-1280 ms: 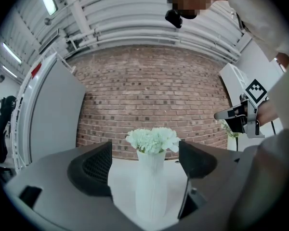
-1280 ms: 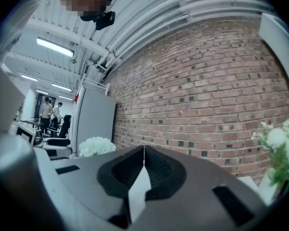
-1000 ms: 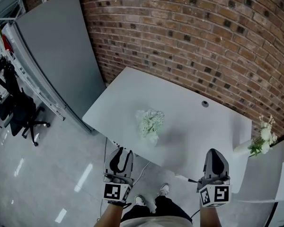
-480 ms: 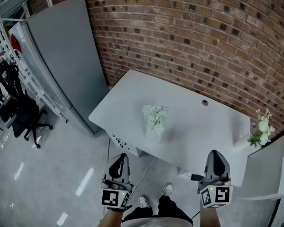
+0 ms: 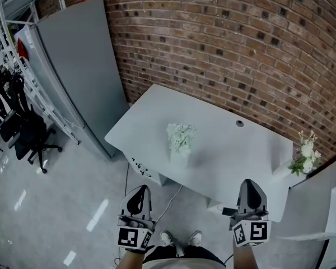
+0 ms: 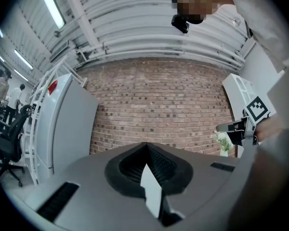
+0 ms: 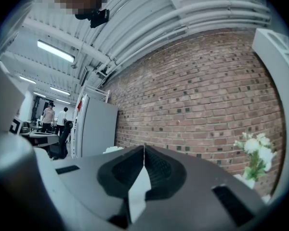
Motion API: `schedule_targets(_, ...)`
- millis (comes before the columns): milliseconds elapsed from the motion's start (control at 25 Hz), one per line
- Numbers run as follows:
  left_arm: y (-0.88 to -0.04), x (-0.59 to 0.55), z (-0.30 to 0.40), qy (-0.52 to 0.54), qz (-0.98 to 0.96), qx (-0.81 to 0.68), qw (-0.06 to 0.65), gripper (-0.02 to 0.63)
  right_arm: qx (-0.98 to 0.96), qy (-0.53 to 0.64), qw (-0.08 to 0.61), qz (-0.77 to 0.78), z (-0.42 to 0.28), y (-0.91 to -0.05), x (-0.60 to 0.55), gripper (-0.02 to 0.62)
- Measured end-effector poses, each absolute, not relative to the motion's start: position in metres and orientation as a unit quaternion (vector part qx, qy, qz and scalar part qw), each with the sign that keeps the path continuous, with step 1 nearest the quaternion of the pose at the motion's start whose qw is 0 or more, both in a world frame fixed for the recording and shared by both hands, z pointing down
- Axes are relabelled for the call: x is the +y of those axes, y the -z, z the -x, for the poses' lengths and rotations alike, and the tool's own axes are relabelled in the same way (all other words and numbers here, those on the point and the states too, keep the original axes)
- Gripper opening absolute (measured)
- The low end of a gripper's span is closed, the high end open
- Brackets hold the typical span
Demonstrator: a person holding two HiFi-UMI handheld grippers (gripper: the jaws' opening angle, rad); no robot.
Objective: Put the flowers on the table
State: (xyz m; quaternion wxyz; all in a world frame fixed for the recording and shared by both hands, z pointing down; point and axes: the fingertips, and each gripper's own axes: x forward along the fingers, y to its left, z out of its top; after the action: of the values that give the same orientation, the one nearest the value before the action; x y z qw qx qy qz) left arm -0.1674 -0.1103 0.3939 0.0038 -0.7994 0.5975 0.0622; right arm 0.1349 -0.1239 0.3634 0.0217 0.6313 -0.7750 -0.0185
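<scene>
My left claw (image 5: 139,192) and right claw (image 5: 251,186) are closed, empty. Only the head view shows the smooth table (image 5: 235,150) under fluffy flowers (image 5: 180,136).

Ahead of our grey left gripper (image 5: 139,189) and right gripper (image 5: 250,182), each carrying a cube (image 5: 132,238) of black-and-white squares, we see a white table (image 5: 235,150) with pale greenish-white flowers (image 5: 180,137). Beyond them the brick wall (image 5: 241,49) is red-brown, flecked with darker bricks. Past the right gripper are white blooms (image 5: 305,153) on green stems.
</scene>
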Motion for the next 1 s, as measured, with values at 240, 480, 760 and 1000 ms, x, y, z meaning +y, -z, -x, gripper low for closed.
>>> schedule_targets(240,-0.390,-0.104,0.143,-0.067,0.800,0.596,0.003,0.006,-0.787,0.023,0.016,-0.616,-0.147,-0.357,-0.131,0.017)
schedule_targets(480,-0.394,-0.093,0.127,-0.063,0.799,0.598,-0.002,0.006,-0.801,0.021,0.013,-0.599,-0.148,-0.360,-0.131,0.017)
schedule_targets(760,-0.388,-0.086,0.125,-0.061,0.793,0.606,0.008,0.006,-0.812,0.014,0.020,-0.582,-0.145,-0.365,-0.129,0.017)
schedule_targets(1000,-0.387,-0.084,0.117,-0.060,0.793,0.606,0.010,0.006,-0.816,0.012,0.016,-0.578,-0.147,-0.364,-0.128,0.016)
